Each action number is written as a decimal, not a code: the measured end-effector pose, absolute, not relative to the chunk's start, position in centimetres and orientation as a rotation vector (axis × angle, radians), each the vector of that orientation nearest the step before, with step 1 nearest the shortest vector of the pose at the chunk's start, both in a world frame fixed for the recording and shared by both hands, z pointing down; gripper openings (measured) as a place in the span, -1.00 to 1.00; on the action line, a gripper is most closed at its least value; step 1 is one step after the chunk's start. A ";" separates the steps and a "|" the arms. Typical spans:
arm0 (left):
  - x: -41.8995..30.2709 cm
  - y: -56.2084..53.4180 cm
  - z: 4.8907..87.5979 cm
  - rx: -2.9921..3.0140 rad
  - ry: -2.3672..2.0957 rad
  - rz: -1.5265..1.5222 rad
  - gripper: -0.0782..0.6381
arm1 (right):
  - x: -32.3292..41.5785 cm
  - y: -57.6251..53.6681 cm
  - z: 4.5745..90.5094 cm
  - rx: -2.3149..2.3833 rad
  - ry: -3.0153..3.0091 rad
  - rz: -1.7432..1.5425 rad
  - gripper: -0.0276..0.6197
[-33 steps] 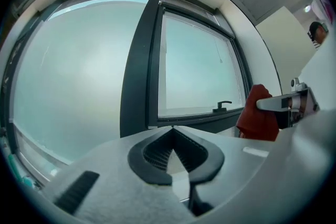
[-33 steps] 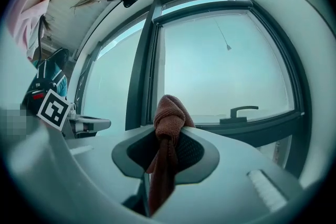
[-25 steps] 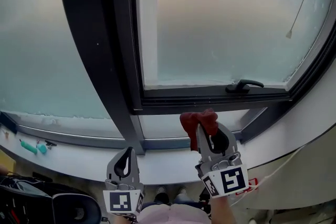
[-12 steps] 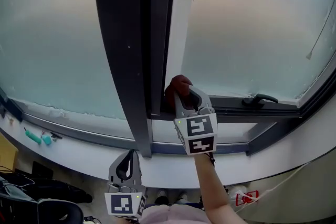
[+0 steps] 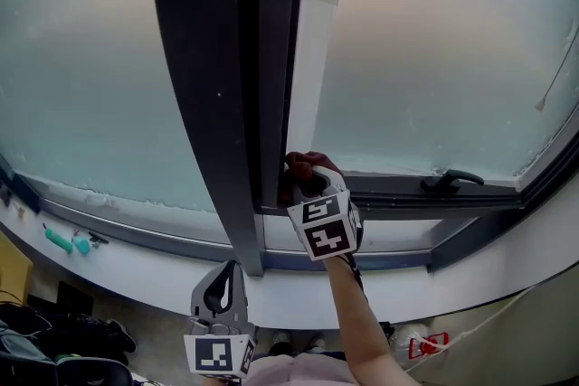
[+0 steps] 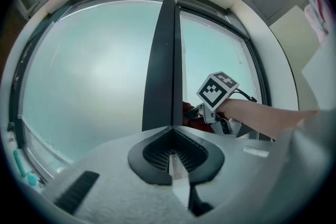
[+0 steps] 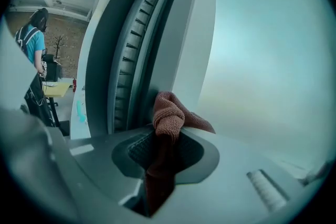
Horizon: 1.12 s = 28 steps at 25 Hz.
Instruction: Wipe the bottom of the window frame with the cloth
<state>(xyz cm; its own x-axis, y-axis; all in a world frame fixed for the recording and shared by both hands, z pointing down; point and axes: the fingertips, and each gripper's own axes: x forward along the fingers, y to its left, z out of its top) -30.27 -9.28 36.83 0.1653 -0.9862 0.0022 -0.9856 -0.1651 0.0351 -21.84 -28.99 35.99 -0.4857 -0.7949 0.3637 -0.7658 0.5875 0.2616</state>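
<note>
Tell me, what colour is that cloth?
Rusty red, a reddish brown. The cloth shows best in the right gripper view.

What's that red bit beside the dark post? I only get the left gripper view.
Observer: A reddish-brown knitted cloth, clamped in the right hand-held gripper's jaws; the right gripper view shows it.
Operator: Where is it?
Observer: In the head view it sits in the corner where the dark vertical window post meets the dark bottom frame rail.
Operator: Anyone else there?
Observer: The right gripper view shows a person in a blue shirt, far off at the left.
</note>
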 end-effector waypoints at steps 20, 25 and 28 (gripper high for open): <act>-28.3 -11.9 36.0 2.434 -1.972 -0.038 -0.77 | -19.4 -28.9 35.8 1.288 -2.379 -0.120 -0.66; -27.0 -12.5 35.8 2.468 -1.938 -0.038 -0.78 | -17.0 -29.1 35.8 1.349 -2.368 -0.137 -0.66; -26.0 -12.9 35.8 2.488 -1.912 -0.037 -0.77 | -15.4 -29.3 35.8 1.386 -2.357 -0.121 -0.66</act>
